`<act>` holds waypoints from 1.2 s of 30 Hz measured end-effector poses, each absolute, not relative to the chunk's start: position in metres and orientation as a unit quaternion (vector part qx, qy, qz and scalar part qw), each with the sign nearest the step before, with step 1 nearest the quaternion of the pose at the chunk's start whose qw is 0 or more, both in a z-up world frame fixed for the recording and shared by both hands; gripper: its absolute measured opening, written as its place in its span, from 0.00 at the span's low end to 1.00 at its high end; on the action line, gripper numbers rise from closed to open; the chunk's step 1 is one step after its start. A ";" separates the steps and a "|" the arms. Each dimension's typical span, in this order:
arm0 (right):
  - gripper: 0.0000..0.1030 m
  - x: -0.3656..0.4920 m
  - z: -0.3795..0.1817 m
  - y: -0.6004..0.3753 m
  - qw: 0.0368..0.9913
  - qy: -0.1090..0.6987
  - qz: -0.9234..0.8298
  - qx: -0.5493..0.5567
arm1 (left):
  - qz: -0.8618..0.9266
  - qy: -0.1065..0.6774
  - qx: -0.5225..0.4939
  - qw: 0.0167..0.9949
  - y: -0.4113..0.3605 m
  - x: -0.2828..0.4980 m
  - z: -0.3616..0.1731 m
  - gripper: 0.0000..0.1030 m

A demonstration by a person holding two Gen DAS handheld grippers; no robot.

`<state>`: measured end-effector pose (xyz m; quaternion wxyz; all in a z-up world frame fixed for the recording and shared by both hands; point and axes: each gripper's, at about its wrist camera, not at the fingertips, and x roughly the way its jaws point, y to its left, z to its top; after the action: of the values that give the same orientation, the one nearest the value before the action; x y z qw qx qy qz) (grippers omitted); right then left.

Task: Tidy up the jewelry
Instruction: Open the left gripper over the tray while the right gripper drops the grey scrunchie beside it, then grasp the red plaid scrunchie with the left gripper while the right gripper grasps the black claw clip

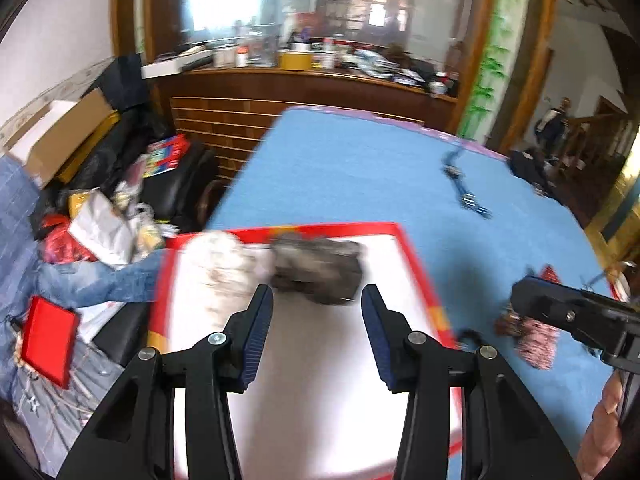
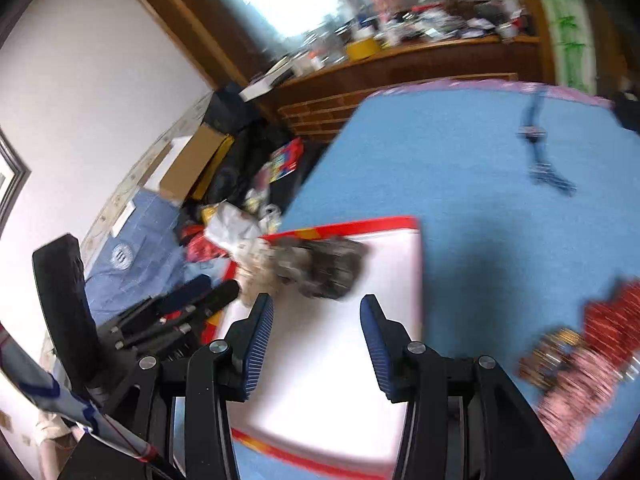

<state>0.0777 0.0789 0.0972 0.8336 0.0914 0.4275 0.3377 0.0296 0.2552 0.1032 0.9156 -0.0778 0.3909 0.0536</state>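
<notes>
A white tray with a red rim point(image 1: 380, 227) lies on the blue table top. On its far end sit a whitish bead pile point(image 1: 216, 268) and a dark grey bead pile point(image 1: 320, 270), side by side. My left gripper point(image 1: 317, 312) hovers open above the tray's white floor with nothing between its fingers. My right gripper point(image 2: 317, 312) is open too and holds nothing, just short of the dark pile point(image 2: 328, 268). Right of the tray point(image 2: 380, 222), red point(image 2: 608, 316), pink point(image 2: 576, 384) and brown point(image 2: 548, 356) bead pieces lie on the cloth. The picture is motion-blurred.
A blue strap-like piece point(image 1: 464, 184) lies far out on the blue table point(image 1: 360, 160). A cluttered wooden counter point(image 1: 304, 80) stands behind. Boxes, bags and denim crowd the floor at the left point(image 1: 80, 220). A person's thumb point(image 1: 604, 420) shows at the right edge.
</notes>
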 end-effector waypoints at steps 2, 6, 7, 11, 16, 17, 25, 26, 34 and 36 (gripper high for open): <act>0.48 0.069 0.095 0.038 0.843 0.426 0.314 0.097 | 0.030 0.397 -0.073 0.914 0.227 0.033 0.100 0.43; 0.48 0.062 0.093 -0.046 0.860 0.427 0.250 0.124 | -0.034 0.419 -0.045 0.906 0.153 0.046 0.089 0.43; 0.48 0.060 0.093 -0.063 0.864 0.426 0.233 0.130 | -0.045 0.422 -0.037 0.905 0.139 0.049 0.087 0.43; 0.48 0.046 0.094 -0.134 0.878 0.411 0.178 0.168 | -0.094 0.436 -0.010 0.895 0.081 0.058 0.079 0.43; 0.52 0.031 0.086 -0.191 0.880 0.408 0.141 0.199 | -0.137 0.459 0.009 0.878 0.030 0.069 0.062 0.49; 0.52 0.031 0.084 -0.197 0.879 0.409 0.136 0.205 | -0.142 0.466 0.016 0.873 0.021 0.073 0.056 0.50; 0.52 0.035 0.064 -0.233 0.874 0.421 0.096 0.224 | -0.110 0.489 0.054 0.864 -0.008 0.093 0.021 0.50; 0.53 0.036 0.061 -0.237 0.874 0.421 0.087 0.225 | -0.105 0.488 0.056 0.865 -0.010 0.094 0.018 0.50; 0.62 0.061 0.036 -0.248 0.868 0.445 0.038 0.216 | -0.079 0.444 0.077 0.889 -0.026 0.082 0.012 0.12; 0.63 0.068 0.030 -0.246 0.866 0.453 0.028 0.210 | -0.089 0.434 0.070 0.894 -0.022 0.073 0.021 0.12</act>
<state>0.0681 -0.2461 0.0296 0.8658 0.2096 0.4535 0.0282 0.0730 -0.0220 0.0205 0.8939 0.0704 0.4337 -0.0887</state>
